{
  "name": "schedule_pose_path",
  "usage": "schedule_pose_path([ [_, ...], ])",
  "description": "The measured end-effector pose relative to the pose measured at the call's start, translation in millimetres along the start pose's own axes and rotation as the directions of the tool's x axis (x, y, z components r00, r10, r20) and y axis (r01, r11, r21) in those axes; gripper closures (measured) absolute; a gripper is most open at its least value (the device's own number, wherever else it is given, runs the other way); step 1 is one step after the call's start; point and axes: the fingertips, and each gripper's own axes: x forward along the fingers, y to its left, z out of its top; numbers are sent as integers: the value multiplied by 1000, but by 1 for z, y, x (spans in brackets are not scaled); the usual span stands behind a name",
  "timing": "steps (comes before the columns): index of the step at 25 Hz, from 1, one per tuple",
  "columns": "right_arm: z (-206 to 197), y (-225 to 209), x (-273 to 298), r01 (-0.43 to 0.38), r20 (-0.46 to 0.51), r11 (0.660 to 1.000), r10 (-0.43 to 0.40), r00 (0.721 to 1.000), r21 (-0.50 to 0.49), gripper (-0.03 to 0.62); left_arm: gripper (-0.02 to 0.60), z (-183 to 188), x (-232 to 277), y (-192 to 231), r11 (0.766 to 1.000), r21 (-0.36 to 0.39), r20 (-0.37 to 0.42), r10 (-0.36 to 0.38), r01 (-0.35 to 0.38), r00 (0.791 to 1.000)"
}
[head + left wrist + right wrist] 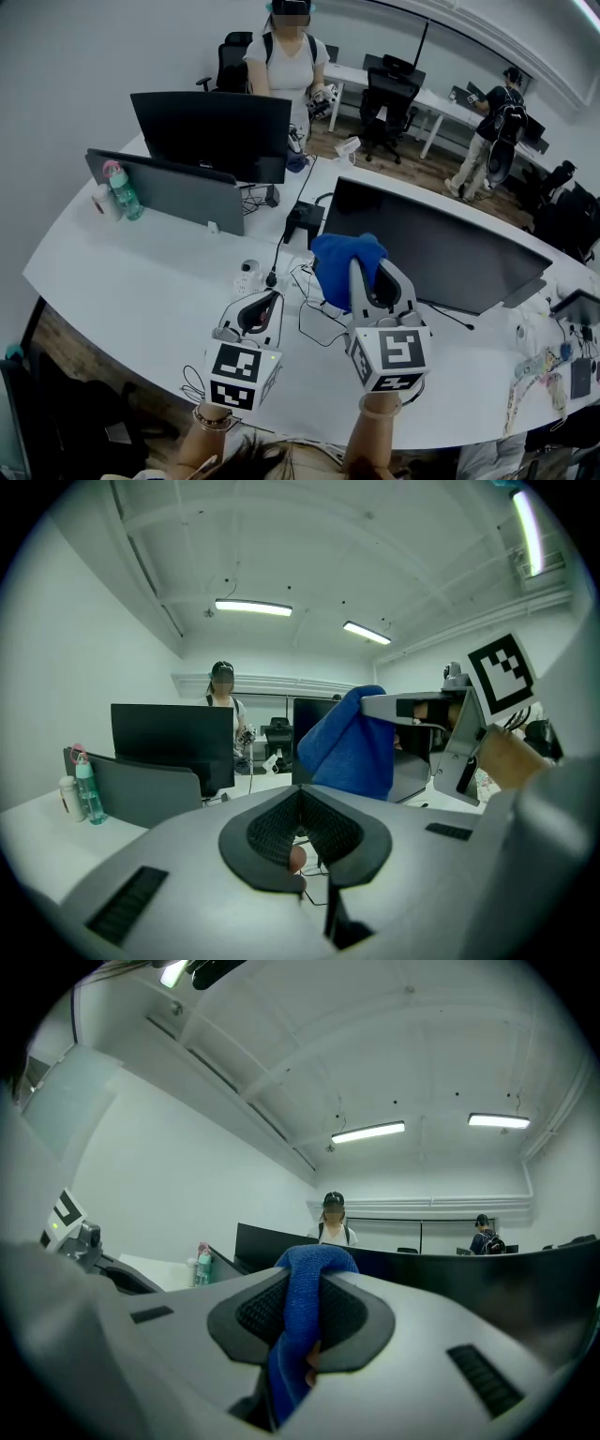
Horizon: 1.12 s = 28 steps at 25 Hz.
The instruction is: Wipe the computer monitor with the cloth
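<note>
My right gripper (380,286) is clamped on the blue cloth (342,262) - bunched fabric bulges past its jaws, in front of the left end of the dark monitor (450,248) on the white table (141,272). My left gripper (256,314) hangs just beside it - its 2 jaws together, nothing between them.

Royal-blue soft fabric cloth (345,266); black flat-panel computer monitor (441,246); white curved surface (150,281); black-and-white square-patterned marker cube (390,356).
</note>
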Motion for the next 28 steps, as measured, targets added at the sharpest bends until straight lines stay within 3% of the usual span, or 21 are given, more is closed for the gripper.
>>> schedule_pose_path([
  [18,25,13,43,-1,40,996,5,999,-92,530,572,3,19,18,999,-12,5,-36,36,999],
  [28,42,13,61,45,108,997,-38,993,-64,530,572,-3,22,37,999,-25,-14,-41,41,999],
])
